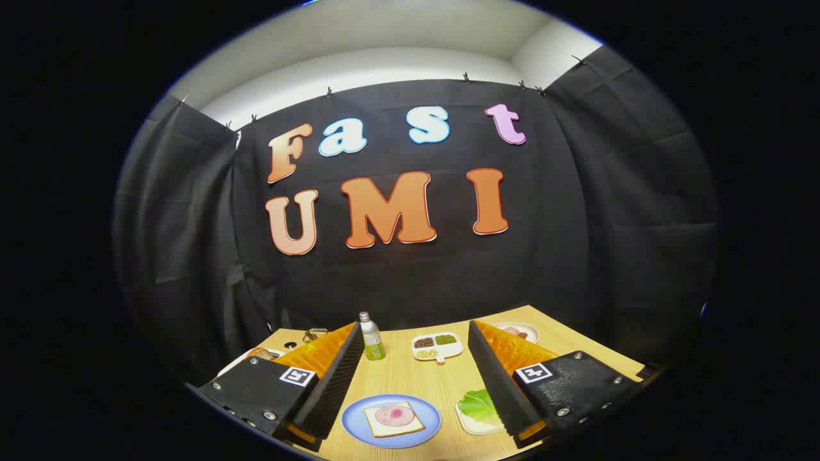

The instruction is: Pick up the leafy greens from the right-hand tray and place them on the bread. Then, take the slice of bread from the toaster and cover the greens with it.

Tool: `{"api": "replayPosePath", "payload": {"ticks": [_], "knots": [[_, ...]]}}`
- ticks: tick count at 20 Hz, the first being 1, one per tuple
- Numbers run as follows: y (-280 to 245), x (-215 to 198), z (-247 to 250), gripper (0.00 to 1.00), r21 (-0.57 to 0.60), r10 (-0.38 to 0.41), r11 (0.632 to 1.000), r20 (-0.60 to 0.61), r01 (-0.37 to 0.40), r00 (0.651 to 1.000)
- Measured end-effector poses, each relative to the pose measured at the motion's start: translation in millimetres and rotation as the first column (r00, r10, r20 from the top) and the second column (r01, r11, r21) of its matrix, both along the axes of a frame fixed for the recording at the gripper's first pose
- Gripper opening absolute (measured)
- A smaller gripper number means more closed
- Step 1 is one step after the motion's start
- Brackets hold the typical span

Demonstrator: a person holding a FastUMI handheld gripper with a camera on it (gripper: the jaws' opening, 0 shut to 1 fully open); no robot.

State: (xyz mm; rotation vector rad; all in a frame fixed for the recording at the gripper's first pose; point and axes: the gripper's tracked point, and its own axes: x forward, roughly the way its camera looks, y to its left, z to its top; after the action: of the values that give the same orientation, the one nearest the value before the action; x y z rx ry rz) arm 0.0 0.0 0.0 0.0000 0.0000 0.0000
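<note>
A blue plate [359, 428] lies on the wooden table between my two fingers, and on it rests a slice of bread [378, 429] topped with a round of pink ham [393, 415]. Just right of the plate, a small white tray [466, 425] holds the leafy greens [478, 404], which my right finger [500, 378] partly covers. My gripper [414, 342] is open, held above the table with nothing between its fingers. At the left, behind my left finger [333, 378], a brown bread slice [259, 353] peeks out of a pale object that I cannot make out as the toaster.
A small bottle [371, 336] with a green label stands beyond the plate. A white divided dish [437, 346] of seeds and grains sits to its right. A white plate [517, 331] with reddish food lies at the far right. Black cloth walls close in the table.
</note>
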Motion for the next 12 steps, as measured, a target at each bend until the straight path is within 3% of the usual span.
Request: {"api": "replayPosePath", "payload": {"ticks": [12], "knots": [[-30.5, 5.7, 6.5, 0.98, -0.009, -0.015, 1.0, -0.018, 0.015, 1.0]]}}
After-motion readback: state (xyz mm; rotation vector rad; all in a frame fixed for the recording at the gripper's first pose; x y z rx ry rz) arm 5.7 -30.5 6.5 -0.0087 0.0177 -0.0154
